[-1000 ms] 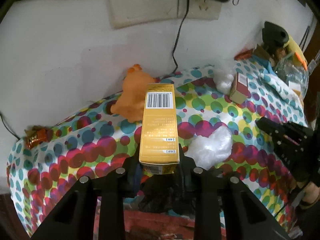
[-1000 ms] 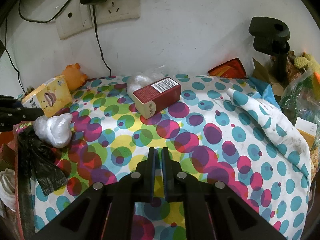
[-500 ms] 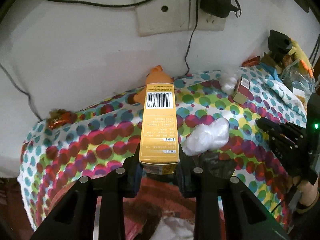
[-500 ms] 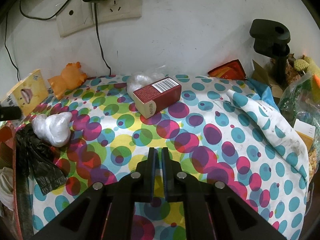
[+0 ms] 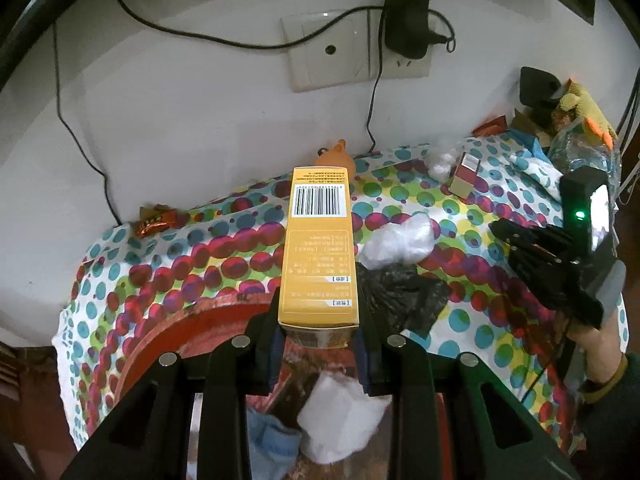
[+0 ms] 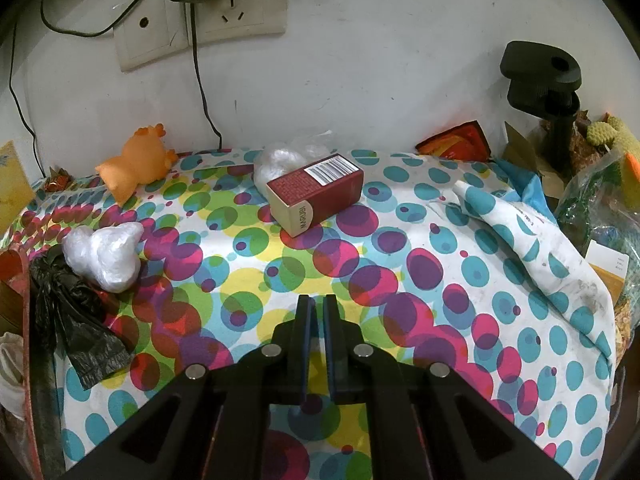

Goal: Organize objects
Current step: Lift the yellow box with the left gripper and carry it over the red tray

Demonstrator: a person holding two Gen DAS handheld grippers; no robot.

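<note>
Left gripper (image 5: 319,330) clamped on yellow box (image 5: 319,248), long axis straight out from jaws, over bin rim (image 5: 168,320) at table's left edge (drop looks next). Right gripper (image 6: 316,320) shut, empty.

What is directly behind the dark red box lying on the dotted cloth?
A crumpled clear plastic bag sits behind the dark red box, against the wall. The box covers its lower part.

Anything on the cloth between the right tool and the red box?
No. In the right wrist view, only bare dotted cloth lies between the shut right tool and the red box.
</note>
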